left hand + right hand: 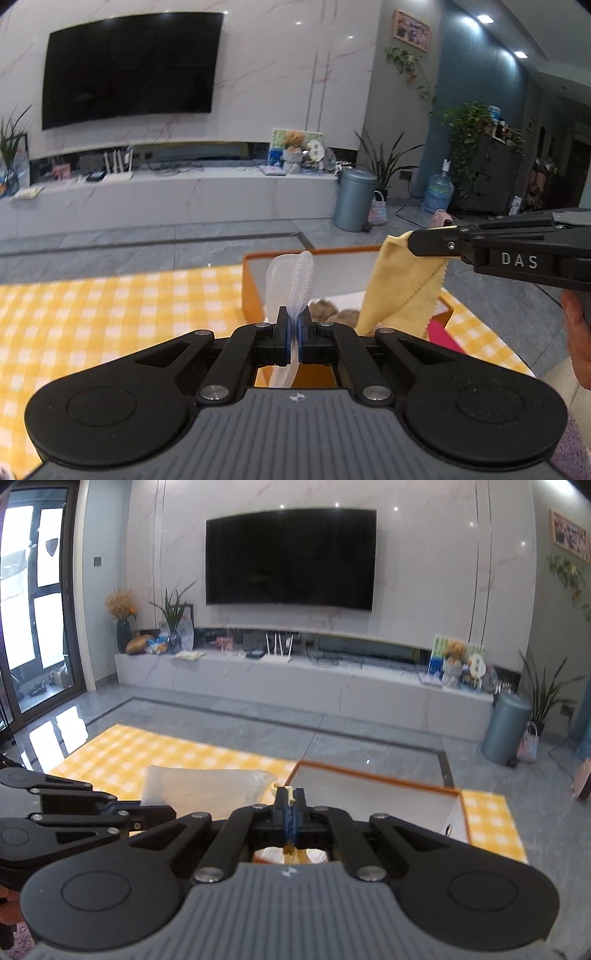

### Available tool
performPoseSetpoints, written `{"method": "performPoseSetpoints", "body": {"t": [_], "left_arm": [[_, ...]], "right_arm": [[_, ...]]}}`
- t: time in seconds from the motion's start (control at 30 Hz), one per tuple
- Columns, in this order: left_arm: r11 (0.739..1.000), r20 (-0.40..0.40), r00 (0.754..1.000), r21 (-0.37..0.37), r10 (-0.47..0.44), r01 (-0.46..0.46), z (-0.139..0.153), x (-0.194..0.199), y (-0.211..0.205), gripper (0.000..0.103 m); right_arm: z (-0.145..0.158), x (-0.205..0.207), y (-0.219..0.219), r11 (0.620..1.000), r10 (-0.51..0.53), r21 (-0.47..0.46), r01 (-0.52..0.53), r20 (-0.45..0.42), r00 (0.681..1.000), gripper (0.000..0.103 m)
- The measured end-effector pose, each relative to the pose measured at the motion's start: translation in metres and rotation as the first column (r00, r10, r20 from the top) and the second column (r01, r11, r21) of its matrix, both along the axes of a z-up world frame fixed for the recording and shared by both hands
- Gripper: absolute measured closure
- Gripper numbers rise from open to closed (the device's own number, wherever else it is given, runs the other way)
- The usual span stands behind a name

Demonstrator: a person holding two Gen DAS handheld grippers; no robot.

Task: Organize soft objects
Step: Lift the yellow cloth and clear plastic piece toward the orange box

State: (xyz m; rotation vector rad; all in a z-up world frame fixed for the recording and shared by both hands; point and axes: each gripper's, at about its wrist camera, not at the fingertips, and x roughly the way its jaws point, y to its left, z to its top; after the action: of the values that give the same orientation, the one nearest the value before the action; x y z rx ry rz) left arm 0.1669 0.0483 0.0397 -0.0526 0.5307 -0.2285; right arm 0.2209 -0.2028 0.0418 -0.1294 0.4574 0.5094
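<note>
Clamped clear pouch (291, 284) upright, lengthwise vertical

This is a living room in a home. A big dark television (291, 558) hangs on a marble-look wall, and under it runs a long low white cabinet (303, 686) with a router (276, 650), a teddy bear (455, 656) and a vase of dry flowers (122, 617) on it. Green houseplants (466, 137) stand near a dark shelf, and a water bottle (438, 192) and a grey bin (354, 199) stand on the shiny grey tile floor (221, 720). A framed picture (412, 30) hangs high on the wall. At the left is a glass door (37, 602).
</note>
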Motion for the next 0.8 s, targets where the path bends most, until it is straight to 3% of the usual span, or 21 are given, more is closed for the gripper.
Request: {"method": "performPoseSetpoints", "body": {"t": [0.17,0.37,0.6,0.8], "left_arm": [[0.997,0.030,0.999,0.061,-0.041,0.040,0.006,0.022,-0.028,0.100],[0.990,0.027,0.996,0.118,-0.086,0.082,-0.006,0.050,-0.053,0.100],[0.989,-0.008,0.998,0.131,-0.066,0.066,-0.027,0.087,-0.055,0.100],[0.993,-0.047,0.999,0.119,-0.020,0.025,-0.045,0.116,-0.050,0.100]], "right_arm": [[0.005,0.020,-0.009,1.000,-0.023,0.009,0.023,0.009,1.000,0.103],[-0.009,0.054,-0.008,0.997,-0.061,-0.052,0.062,0.024,0.998,0.103],[-0.029,0.103,-0.005,0.994,-0.064,-0.088,0.065,0.010,0.998,0.103],[-0.046,0.156,-0.008,0.996,-0.085,-0.031,0.083,-0.060,0.995,0.103]]}}
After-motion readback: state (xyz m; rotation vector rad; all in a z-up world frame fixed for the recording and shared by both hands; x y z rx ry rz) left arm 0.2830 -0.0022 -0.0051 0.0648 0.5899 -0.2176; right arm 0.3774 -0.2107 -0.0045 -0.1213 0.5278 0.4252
